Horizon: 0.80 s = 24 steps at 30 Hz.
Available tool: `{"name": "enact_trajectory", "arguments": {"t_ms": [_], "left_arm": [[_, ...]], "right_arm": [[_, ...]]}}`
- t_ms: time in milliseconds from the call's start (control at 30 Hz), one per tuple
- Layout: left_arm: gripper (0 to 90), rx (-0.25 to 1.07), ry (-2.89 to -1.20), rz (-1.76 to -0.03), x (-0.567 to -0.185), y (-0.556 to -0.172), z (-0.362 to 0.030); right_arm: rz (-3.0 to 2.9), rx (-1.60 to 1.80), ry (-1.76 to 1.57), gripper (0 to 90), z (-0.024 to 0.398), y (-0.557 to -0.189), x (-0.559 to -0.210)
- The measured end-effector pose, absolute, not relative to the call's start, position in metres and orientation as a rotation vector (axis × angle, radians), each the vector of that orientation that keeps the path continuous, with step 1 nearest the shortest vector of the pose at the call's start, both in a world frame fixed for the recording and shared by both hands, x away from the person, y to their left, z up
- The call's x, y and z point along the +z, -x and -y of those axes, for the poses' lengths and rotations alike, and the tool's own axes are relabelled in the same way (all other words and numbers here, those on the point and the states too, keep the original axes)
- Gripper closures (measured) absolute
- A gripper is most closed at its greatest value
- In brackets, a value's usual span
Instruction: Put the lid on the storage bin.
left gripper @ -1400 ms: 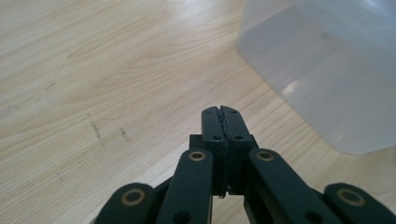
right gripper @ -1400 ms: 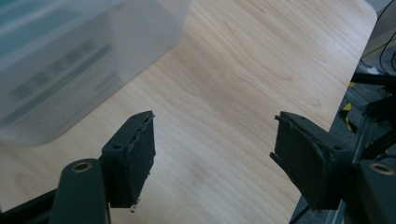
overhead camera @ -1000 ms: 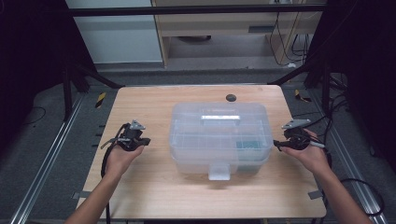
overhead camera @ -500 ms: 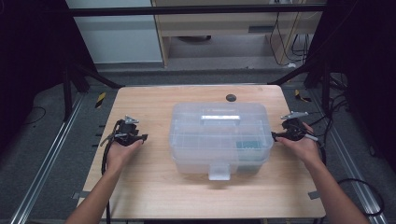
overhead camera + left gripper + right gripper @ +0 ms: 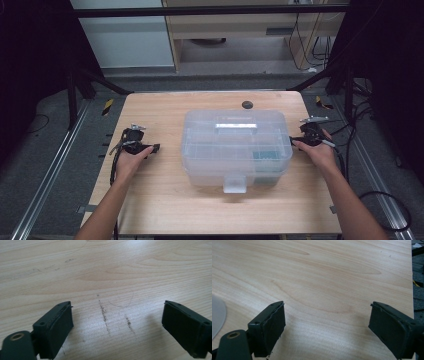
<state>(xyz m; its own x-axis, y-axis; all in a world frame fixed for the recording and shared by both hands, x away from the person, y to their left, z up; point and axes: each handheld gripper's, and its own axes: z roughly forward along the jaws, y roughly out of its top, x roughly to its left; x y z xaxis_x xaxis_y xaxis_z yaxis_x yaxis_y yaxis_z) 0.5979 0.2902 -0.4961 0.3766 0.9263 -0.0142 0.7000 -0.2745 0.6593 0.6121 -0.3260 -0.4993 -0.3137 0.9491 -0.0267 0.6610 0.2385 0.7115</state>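
Clear plastic, the box (image 5: pixel 235 147) sits mid-counter (image 5: pixel 165 200), lid on, a teal thing dim inside; the high view sets the left tongs (image 5: pixel 152 148) well apart from its left side and the right tongs (image 5: pixel 295 142) just beside its right end. Each gripper view shows bare wood between jaws that have just been opening and stand wide apart, empty. Left gripper view adds dark scuffs (image 5: pixel 103 315). No writing is legible.

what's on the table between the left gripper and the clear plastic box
Nothing: in the high view, only bare wooden table separates the left gripper from the clear plastic box.
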Motion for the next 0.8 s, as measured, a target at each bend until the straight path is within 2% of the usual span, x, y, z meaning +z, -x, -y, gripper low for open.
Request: {"name": "enact_trajectory", "arguments": {"t_ms": [300, 800], "left_arm": [[5.1, 0.564, -2.044, -1.366, -0.502, -0.603, -0.287], [0.0, 0.612, -1.987, -1.407, -0.507, -0.6, -0.283]], "right_arm": [[-1.999, 0.87, -1.531, 11.8, 0.327, -0.619, -0.508], [-1.883, 0.807, -1.637, 0.6, 0.314, -0.614, -0.511]]}}
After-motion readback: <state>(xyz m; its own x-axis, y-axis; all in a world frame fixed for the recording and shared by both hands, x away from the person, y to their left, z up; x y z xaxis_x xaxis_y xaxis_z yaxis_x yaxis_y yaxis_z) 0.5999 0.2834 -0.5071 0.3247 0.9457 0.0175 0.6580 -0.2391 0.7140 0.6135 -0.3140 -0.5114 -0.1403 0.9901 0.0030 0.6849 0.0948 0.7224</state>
